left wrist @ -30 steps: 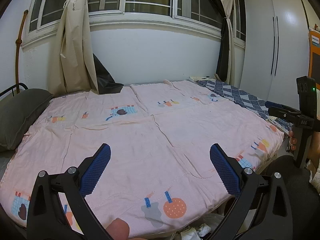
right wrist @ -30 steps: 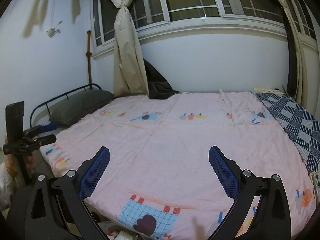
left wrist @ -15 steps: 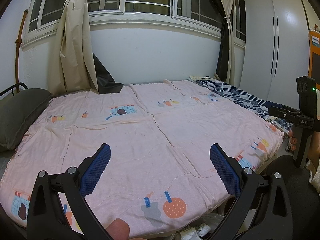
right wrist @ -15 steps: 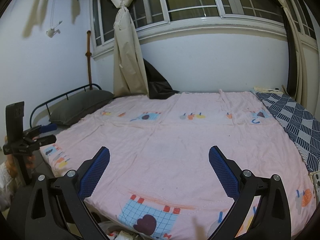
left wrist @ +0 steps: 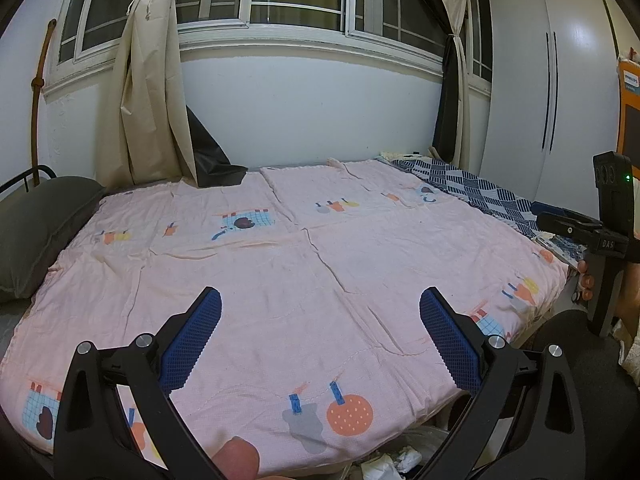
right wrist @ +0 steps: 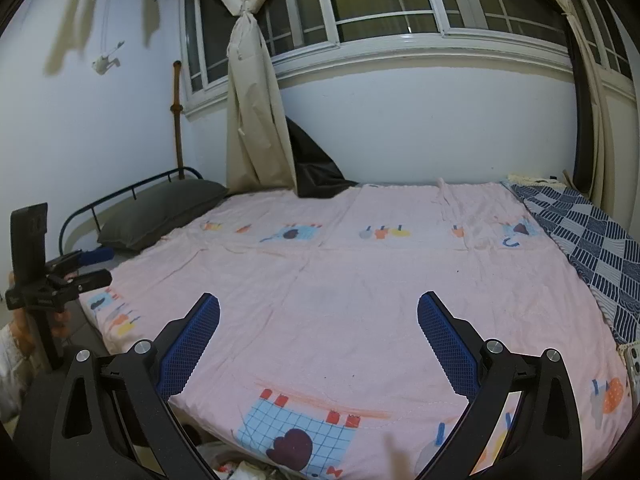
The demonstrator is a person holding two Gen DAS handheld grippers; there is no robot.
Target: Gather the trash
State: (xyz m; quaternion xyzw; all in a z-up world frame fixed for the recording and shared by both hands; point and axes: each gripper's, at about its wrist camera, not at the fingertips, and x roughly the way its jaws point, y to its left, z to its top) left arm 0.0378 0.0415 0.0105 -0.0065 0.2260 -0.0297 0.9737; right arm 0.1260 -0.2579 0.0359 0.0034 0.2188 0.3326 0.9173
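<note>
White trash (left wrist: 394,462) half-hidden under bed (left wrist: 280,280)

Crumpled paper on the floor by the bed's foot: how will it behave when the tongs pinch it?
The crumpled paper looks thin and wadded, so it is probably light and will squash. It lies in a loose pile, so neighbouring scraps may shift or lift too.

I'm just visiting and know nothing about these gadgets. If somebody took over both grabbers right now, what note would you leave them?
Left gripper: open, empty, above the pink bedspread.
Right gripper: open, empty, also above the bed.
Trash: crumpled white scraps lie below the bed's near edge, at the bottom of the left view; more bits show low in the right view.
Done: nothing picked up that I can see.
Left: lower the grippers and gather those scraps; no bin is visible.
</note>
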